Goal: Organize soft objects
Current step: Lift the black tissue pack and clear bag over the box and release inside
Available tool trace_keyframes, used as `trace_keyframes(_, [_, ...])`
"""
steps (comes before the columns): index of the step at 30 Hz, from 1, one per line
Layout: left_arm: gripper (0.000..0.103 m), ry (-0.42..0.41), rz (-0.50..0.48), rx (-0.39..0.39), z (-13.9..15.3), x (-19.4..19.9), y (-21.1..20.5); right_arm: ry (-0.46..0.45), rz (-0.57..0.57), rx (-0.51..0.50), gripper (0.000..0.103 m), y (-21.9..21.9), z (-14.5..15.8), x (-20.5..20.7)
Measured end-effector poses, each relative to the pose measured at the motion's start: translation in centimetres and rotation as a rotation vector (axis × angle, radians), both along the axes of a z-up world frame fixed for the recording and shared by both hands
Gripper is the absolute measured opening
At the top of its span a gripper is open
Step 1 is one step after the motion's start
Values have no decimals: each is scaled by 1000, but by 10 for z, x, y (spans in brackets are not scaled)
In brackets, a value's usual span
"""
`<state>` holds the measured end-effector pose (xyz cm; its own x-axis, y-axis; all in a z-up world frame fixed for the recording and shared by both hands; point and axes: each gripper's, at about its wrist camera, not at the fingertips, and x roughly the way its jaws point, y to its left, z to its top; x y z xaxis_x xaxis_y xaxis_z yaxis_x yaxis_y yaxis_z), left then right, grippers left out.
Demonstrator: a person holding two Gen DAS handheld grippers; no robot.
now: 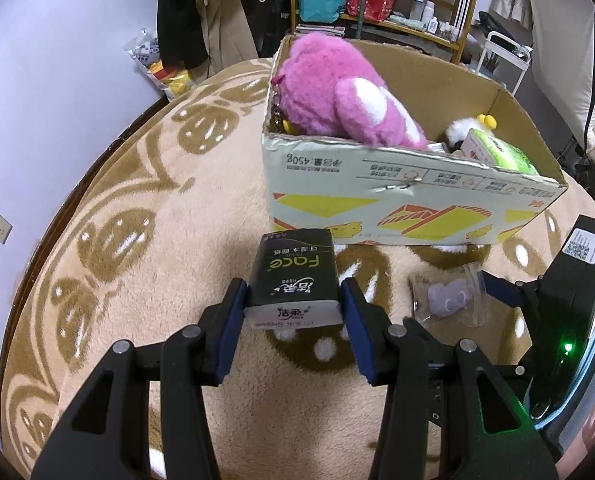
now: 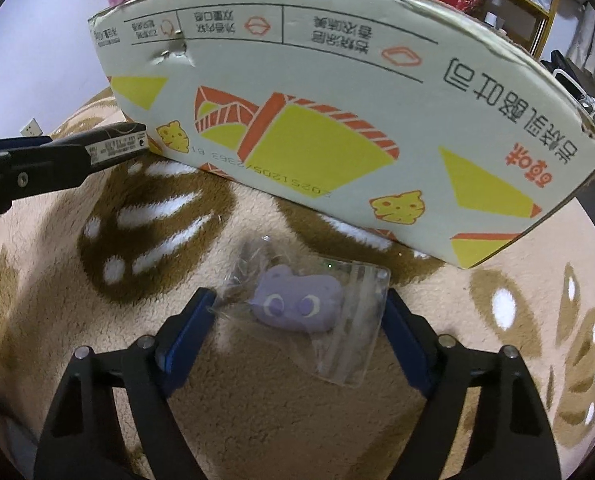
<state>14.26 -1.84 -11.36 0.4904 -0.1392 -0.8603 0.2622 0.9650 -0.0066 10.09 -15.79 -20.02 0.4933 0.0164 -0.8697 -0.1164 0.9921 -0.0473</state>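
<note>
Just beyond my left gripper (image 1: 295,300), clenched on the tissue pack (image 1: 293,270), stands the cardboard box (image 1: 377,204), pack's long axis pointing boxward. My right gripper (image 2: 297,316), released, straddles the bagged purple toy (image 2: 297,302).

- The tissue pack (image 1: 293,276) was black with green and white lettering.
- The cardboard box (image 2: 337,120) was pale, printed with yellow and orange shapes.
- Inside the box, the plush toy (image 1: 337,96) was pink with a white patch.
- The rug (image 1: 157,240) was beige with brown, white-dotted motifs.
- The small toy (image 2: 297,304) in clear wrap was lilac.
</note>
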Motion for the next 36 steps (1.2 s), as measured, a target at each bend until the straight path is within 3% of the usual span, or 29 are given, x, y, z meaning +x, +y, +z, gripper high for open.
trace_keyframes(7, [46,6,21,-30,-5,2,3,-1,-10,13,87,-12,15,-14])
trace_keyframes(19, [46,-86,10,-47,13,-13,3,-55,-92,67,87,-62,51,-33])
trace_keyframes(31, [46,-253,17,-101,52,-43,15,-172,-158,124,87,-83,88,-53])
trace_keyframes(36, [46,-347,9,-138,73,-59,19,-265,-168,127,87,-79,119,-74])
